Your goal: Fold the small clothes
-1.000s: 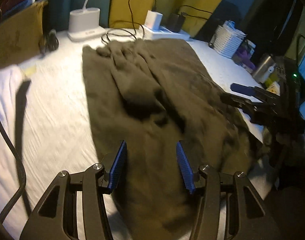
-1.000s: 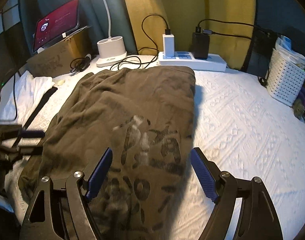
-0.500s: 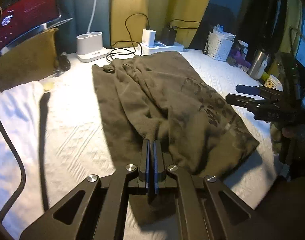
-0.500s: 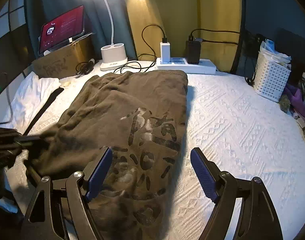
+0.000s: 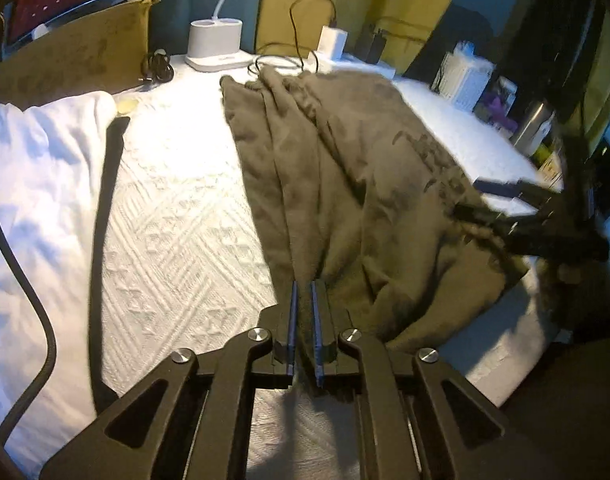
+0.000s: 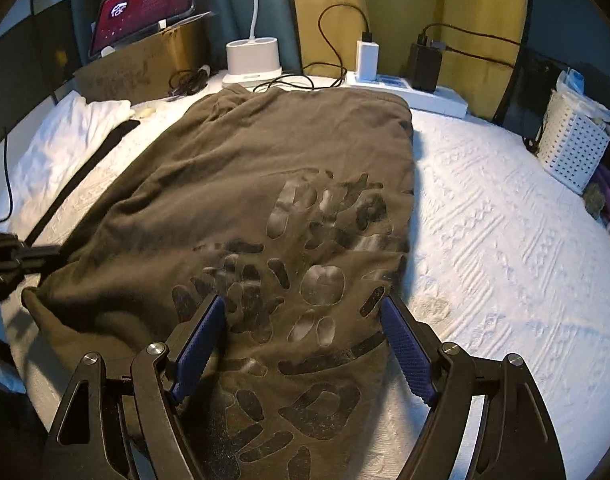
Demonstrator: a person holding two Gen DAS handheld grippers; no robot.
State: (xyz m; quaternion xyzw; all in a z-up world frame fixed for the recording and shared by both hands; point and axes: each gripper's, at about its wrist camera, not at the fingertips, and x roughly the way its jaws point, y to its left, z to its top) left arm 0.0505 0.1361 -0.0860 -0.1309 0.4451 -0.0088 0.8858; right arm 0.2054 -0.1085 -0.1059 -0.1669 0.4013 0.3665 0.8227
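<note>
An olive-brown garment (image 5: pixel 345 184) with a dark print (image 6: pixel 305 240) lies spread on the white bedspread (image 6: pixel 505 240). My left gripper (image 5: pixel 304 284) has a fold of the garment's near-left edge between its blue pads. The jaws are a narrow gap apart and opening slightly, with cloth still pinched there. In the right wrist view the left gripper (image 6: pixel 29 254) shows at the far left by the cloth's corner. My right gripper (image 6: pixel 305 308) hovers wide open over the printed near end, with nothing pressed between its pads. It also appears blurred in the left wrist view (image 5: pixel 501 200).
A white cloth (image 5: pixel 45 160) and a black strap (image 5: pixel 105 200) lie left of the garment. At the back stand a lamp base (image 6: pixel 253 56), a power strip (image 6: pixel 417 92) with chargers, a cardboard box with a tablet (image 6: pixel 141 4), and a white basket (image 6: pixel 573 144).
The left jaws went from open over the garment to closed on a fold of its near edge. The cloth has bunched toward them. The right gripper stayed open and shifted slightly over the print.
</note>
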